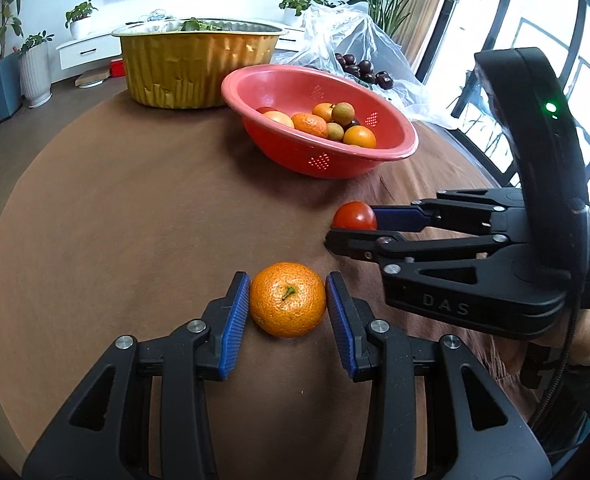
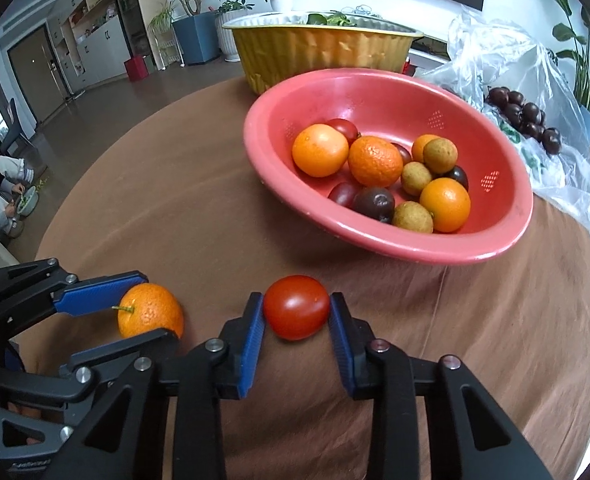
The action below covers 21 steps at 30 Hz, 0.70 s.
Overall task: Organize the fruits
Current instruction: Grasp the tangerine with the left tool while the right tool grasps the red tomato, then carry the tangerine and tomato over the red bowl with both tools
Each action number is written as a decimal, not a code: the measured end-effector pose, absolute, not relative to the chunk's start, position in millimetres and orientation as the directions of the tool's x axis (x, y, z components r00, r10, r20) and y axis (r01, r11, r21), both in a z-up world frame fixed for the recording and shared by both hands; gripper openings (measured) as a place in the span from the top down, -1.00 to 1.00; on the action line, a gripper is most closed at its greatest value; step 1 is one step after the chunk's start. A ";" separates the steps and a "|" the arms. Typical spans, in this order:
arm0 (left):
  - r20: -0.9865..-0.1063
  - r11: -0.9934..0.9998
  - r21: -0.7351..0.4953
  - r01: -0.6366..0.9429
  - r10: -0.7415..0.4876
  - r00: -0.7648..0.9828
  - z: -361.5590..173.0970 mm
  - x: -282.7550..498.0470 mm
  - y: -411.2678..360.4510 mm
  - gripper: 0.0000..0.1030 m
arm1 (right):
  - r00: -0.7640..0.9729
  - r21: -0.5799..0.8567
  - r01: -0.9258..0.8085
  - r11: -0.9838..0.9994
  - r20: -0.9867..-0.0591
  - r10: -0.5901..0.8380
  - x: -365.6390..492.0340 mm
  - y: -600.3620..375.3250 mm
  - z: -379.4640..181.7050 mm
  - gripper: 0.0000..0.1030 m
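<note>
Left gripper [image 1: 288,306] closed on a mandarin [image 1: 288,305] — both blue pads [image 1: 237,316] touch its sides, stem facing the camera, fruit low over the brown tablecloth [image 1: 135,240]; cannot tell whether it rests on the cloth or is just lifted. Right gripper [image 2: 296,308] closed on a red tomato [image 2: 297,306], pads pressed against both flanks, also down near the cloth. The two grippers sit near each other, tomato just to the right of the mandarin; in the left view the right gripper [image 1: 353,226] comes in from the right edge with the tomato [image 1: 355,216] at its tips. Beyond both — a pink colander [image 2: 375,240], tilted, standing on the cloth and holding oranges, mandarins, small greenish-brown fruits and dark plum-like ones. Behind the colander: a gold foil basin [image 2: 323,50] with some greens showing over its rim. To the colander's right, a clear plastic bag [image 2: 535,80] with dark round fruits [image 2: 529,118] lying on it.
</note>
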<state>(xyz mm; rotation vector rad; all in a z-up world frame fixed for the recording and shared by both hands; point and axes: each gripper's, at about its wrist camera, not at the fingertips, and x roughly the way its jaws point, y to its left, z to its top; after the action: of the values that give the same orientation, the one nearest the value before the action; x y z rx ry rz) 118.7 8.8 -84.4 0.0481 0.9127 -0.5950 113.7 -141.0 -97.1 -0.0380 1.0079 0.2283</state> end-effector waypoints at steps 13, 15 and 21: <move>-0.743 0.846 -0.190 0.498 -0.455 0.491 -78.1 118.1 7.5 0.29 | 0.546 0.105 -0.214 0.971 -0.812 0.208 99.2 -148.7 -74.4 0.32; -0.742 0.847 -0.187 0.498 -0.454 0.493 -75.5 118.5 6.5 0.29 | 0.552 0.110 -0.211 0.971 -0.807 0.211 95.8 -156.1 -73.4 0.32; -0.725 0.844 -0.171 0.508 -0.457 0.515 -57.1 126.1 0.1 0.29 | 0.575 0.119 -0.195 0.974 -0.791 0.212 89.7 -170.0 -61.7 0.32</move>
<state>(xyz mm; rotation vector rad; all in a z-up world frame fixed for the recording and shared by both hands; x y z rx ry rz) 126.1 0.1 -57.1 0.0654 0.8511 -0.5799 89.7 -170.0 -61.7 0.0199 0.9287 0.2383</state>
